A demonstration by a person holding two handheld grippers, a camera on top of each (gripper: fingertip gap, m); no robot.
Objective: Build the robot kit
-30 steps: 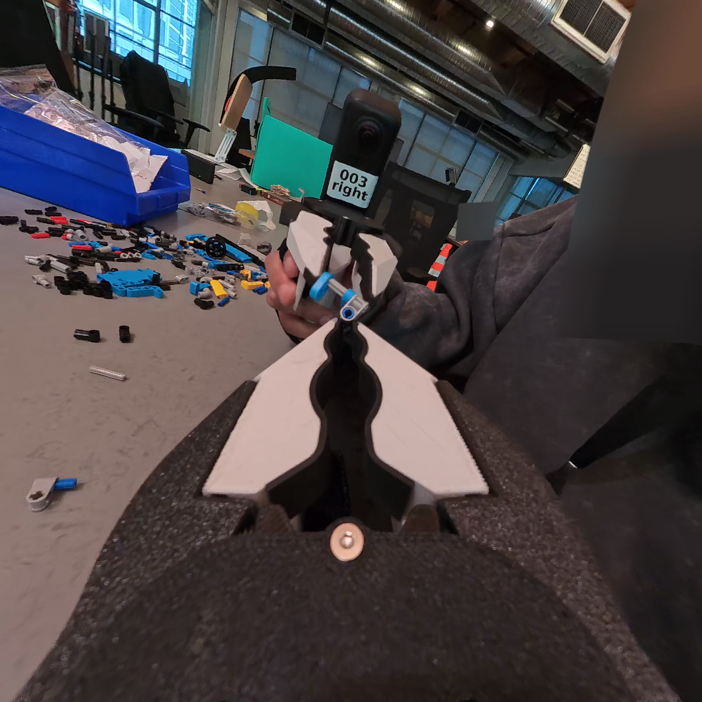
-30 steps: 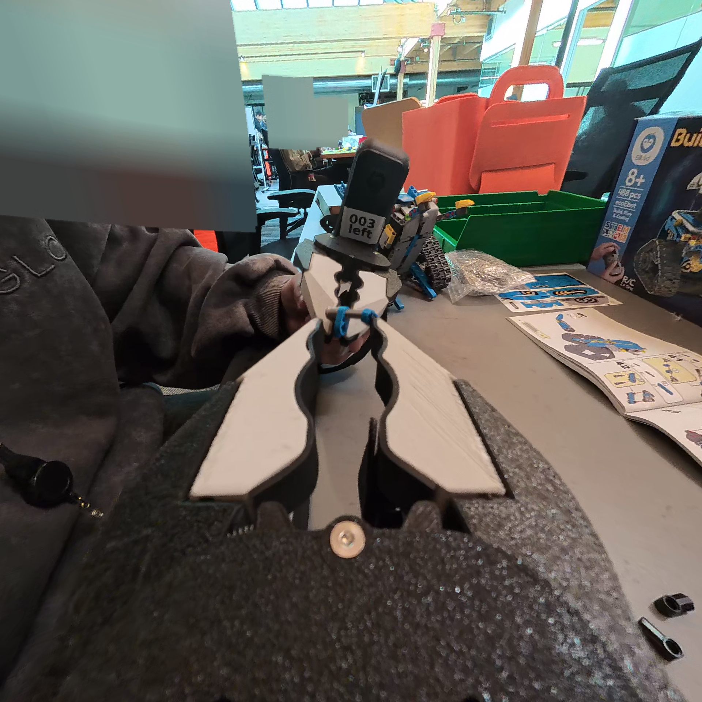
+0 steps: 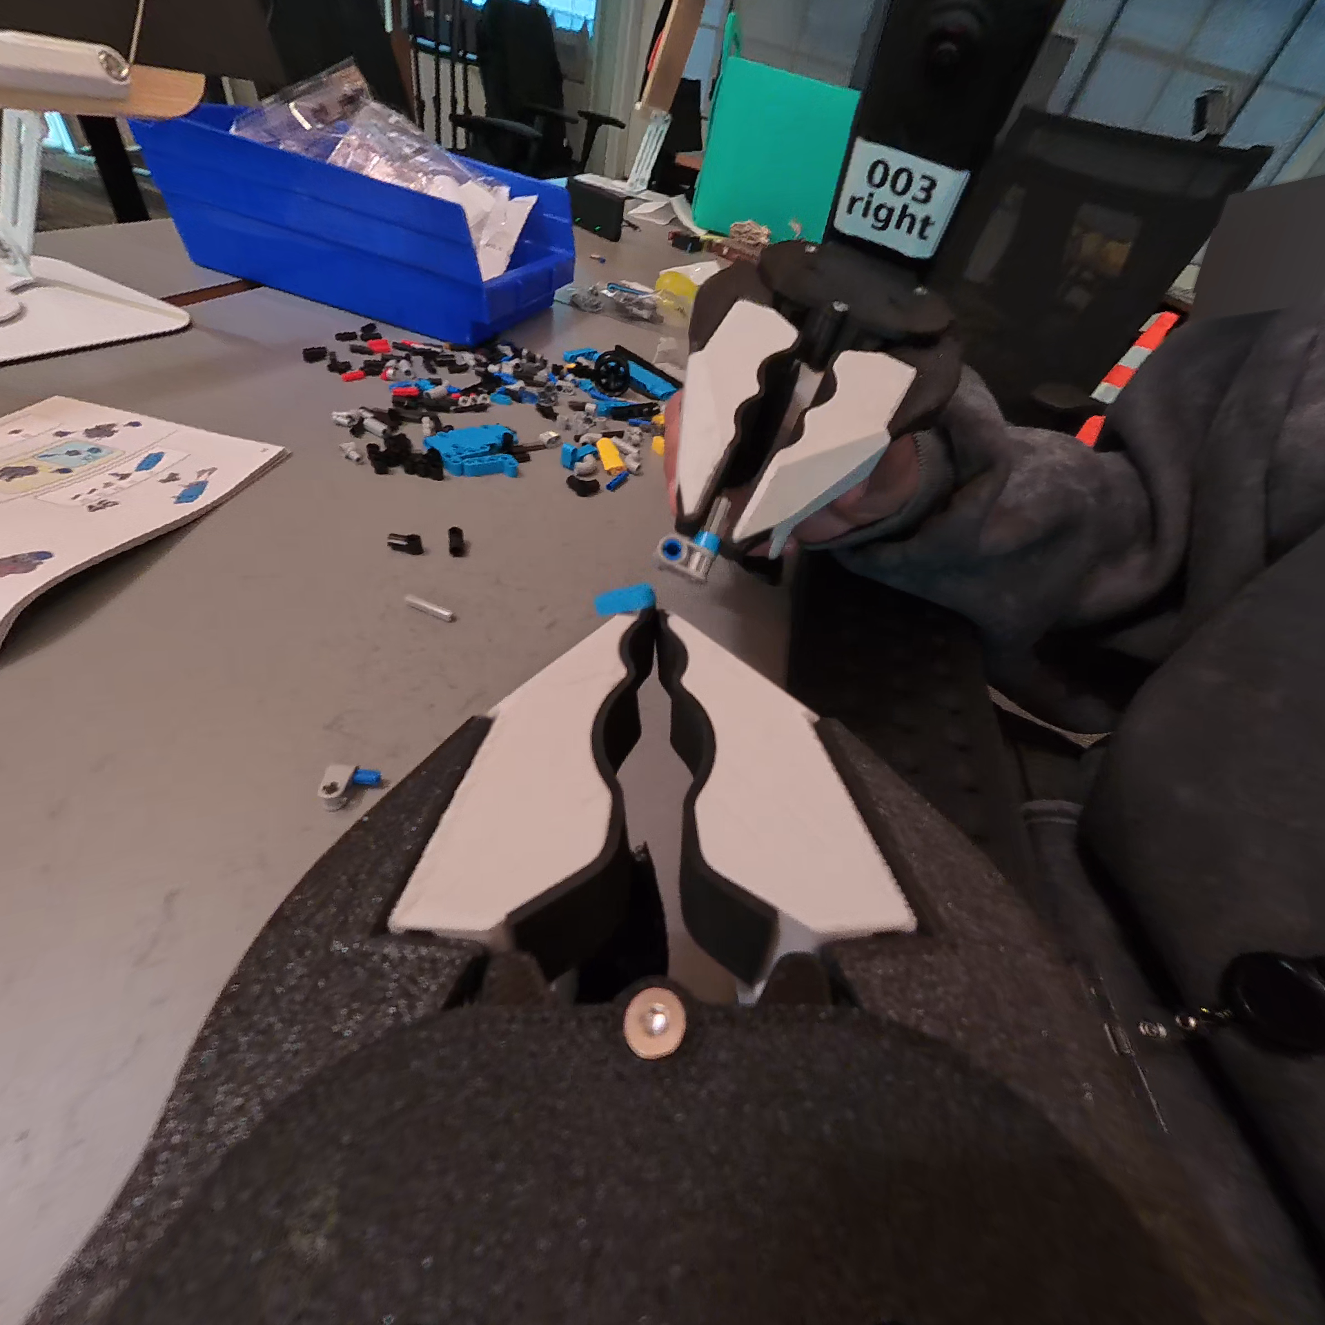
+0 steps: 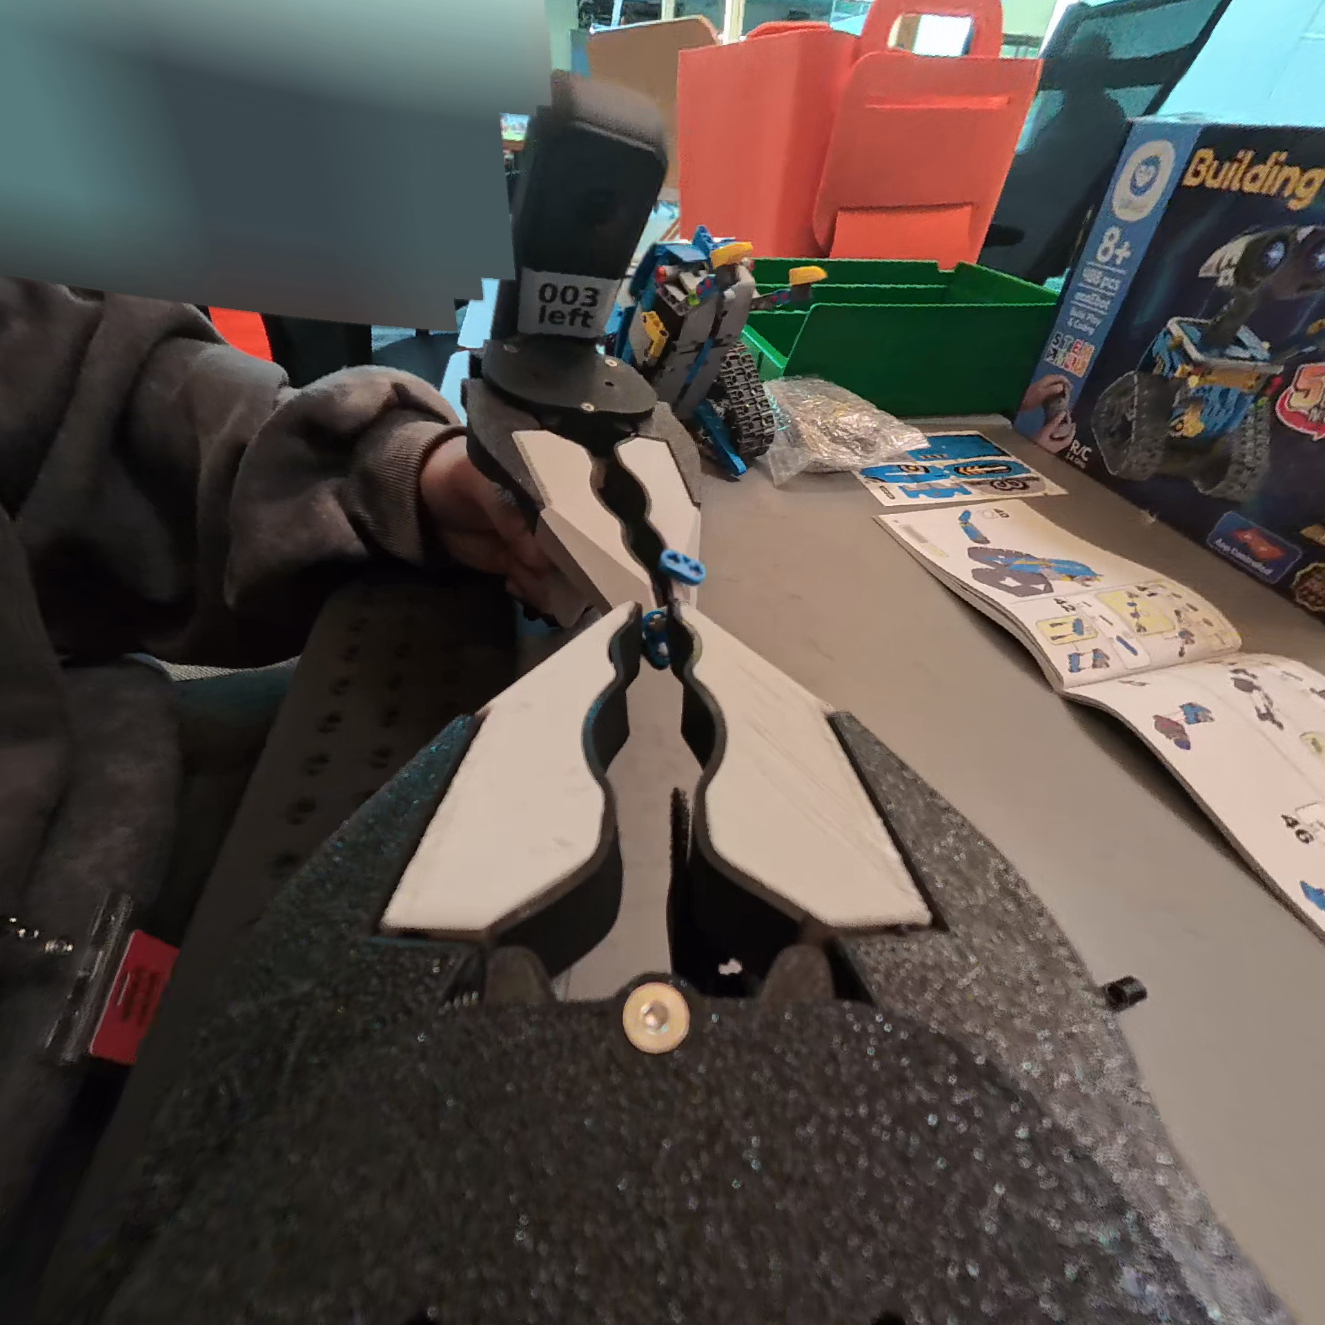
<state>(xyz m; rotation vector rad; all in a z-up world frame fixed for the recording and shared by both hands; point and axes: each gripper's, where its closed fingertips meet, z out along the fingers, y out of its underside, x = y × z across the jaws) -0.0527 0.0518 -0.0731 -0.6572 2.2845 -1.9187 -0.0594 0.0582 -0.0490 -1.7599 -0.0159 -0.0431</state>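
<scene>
My left gripper (image 3: pixel 649 620) is shut on a small blue connector piece (image 3: pixel 625 599), which sticks out to the left of its tips just above the grey table (image 3: pixel 179 717). My right gripper (image 4: pixel 663 627) is shut on a grey axle with a blue bush and a grey connector at its end (image 3: pixel 687 556). In the right wrist view only a blue part of that assembly (image 4: pixel 654 634) shows between the tips. The two grippers face each other, tips close but apart. The left gripper (image 4: pixel 670 591) with its blue piece (image 4: pixel 681 566) shows in the right wrist view, the right gripper (image 3: pixel 717 538) in the left wrist view.
A pile of loose building parts (image 3: pixel 487 423) lies in front of a blue bin (image 3: pixel 358 236). A grey-and-blue part (image 3: pixel 344 781), a grey pin (image 3: pixel 429 608) and an open booklet (image 4: pixel 1075 609) lie nearby. A tracked model (image 4: pixel 703 344), green tray (image 4: pixel 896 337) and box (image 4: pixel 1204 344) stand behind.
The grippers were joined at the axle assembly; now they are apart, the left holding the blue piece alone. Both have dropped closer to the table, and the right jaws have closed further.
</scene>
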